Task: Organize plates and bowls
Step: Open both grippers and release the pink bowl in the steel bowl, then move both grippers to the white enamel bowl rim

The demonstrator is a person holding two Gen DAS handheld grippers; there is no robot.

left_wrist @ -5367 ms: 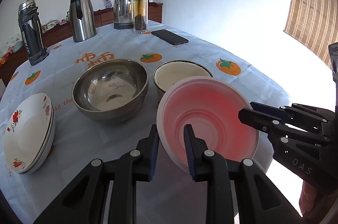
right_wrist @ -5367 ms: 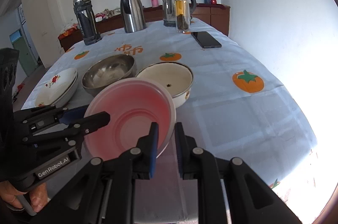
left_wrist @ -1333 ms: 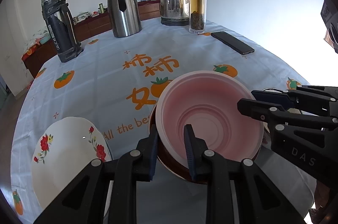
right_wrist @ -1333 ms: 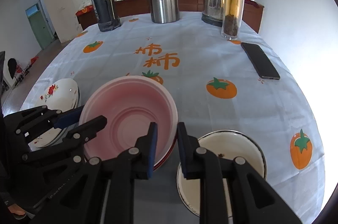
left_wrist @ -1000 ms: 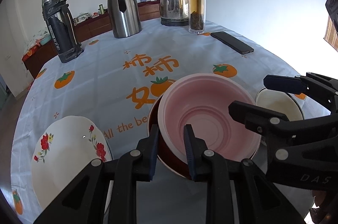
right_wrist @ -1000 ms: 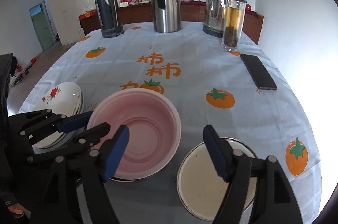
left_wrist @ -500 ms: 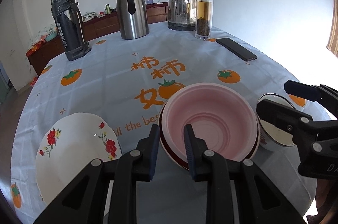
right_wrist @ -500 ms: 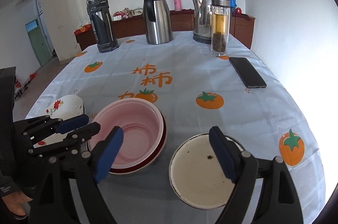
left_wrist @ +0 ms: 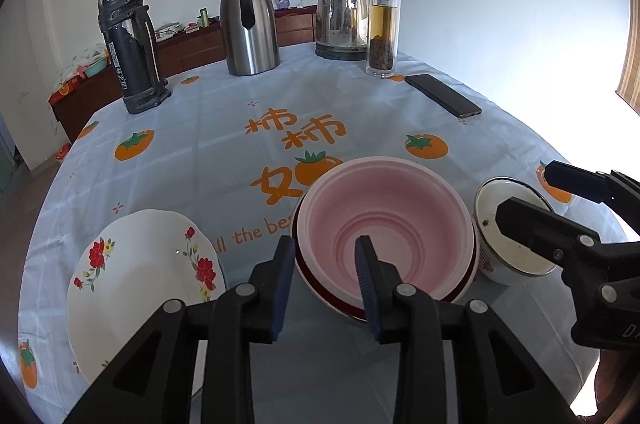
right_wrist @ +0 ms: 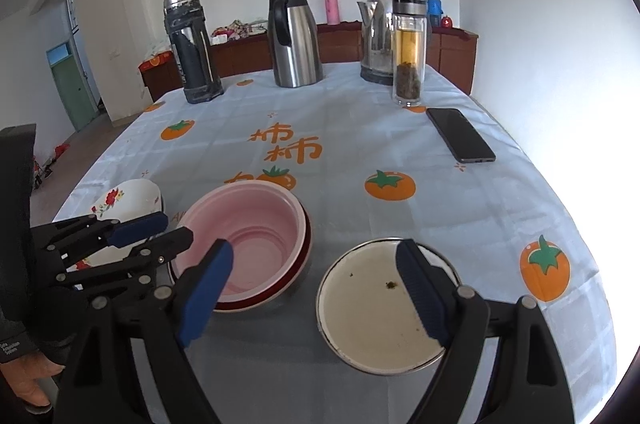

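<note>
A pink plastic bowl (left_wrist: pixel 384 228) (right_wrist: pixel 256 224) sits nested in a larger bowl with a dark red rim (right_wrist: pixel 306 244) on the table. My left gripper (left_wrist: pixel 324 284) is open, its fingers straddling the pink bowl's near rim without gripping it. My right gripper (right_wrist: pixel 316 288) is wide open above the table, between the pink bowl and a white enamel bowl (right_wrist: pixel 384 308) (left_wrist: pixel 516 224). Stacked white plates with red flowers (left_wrist: pixel 136 284) (right_wrist: pixel 124 200) lie at the left.
At the far side stand a dark thermos (left_wrist: pixel 130 44), a steel carafe (left_wrist: pixel 250 24), an electric kettle (left_wrist: pixel 342 12) and a glass tea bottle (left_wrist: pixel 382 28). A black phone (left_wrist: pixel 442 95) lies at the right. The round table's edge (right_wrist: pixel 592 304) is close on the right.
Both grippers carried the pink bowl and set it into the red-rimmed bowl. The right gripper opened and drew back; the left gripper has just opened off the rim.
</note>
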